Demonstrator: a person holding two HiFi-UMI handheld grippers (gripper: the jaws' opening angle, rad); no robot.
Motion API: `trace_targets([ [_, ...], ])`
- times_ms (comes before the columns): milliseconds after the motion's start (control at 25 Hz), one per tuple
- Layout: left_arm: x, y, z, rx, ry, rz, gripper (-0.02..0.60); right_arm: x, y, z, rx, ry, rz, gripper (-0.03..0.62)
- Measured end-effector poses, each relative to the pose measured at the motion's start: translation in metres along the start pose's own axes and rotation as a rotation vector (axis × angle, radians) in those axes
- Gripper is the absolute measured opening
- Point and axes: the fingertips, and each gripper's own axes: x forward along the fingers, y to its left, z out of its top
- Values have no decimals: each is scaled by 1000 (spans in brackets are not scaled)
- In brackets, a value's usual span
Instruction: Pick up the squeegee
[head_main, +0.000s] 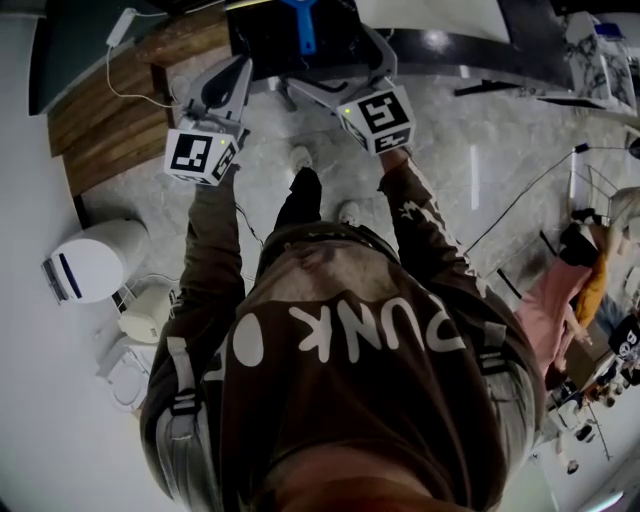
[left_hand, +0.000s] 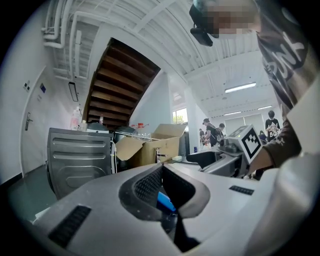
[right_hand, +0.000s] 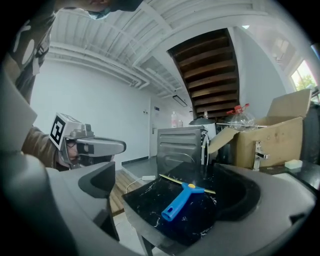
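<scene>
A blue-handled squeegee (right_hand: 183, 199) with a yellowish blade lies on a black marble tabletop (right_hand: 145, 200). In the head view the squeegee (head_main: 303, 25) shows at the top edge on that tabletop (head_main: 262, 45). My right gripper (right_hand: 169, 184) is open, jaws spread wide, just short of the table's near edge with the squeegee ahead between them; the head view shows this right gripper (head_main: 335, 65) reaching the table's edge. My left gripper (left_hand: 162, 171) is shut on nothing, and a sliver of the blue squeegee (left_hand: 165, 201) shows below its tips. In the head view the left gripper (head_main: 238, 70) is held left of the table.
A grey metal cabinet (right_hand: 181, 145) and an open cardboard box (right_hand: 272, 137) stand beyond the table. Wooden steps (head_main: 120, 110) with a white cable lie at the left, and white appliances (head_main: 95, 262) on the floor. The person's legs stand below the grippers.
</scene>
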Motion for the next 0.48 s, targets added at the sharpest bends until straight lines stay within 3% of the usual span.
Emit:
trace_targets([
  [480, 22, 34, -21, -30, 30, -11, 2, 56, -28, -41, 66, 82, -45, 594],
])
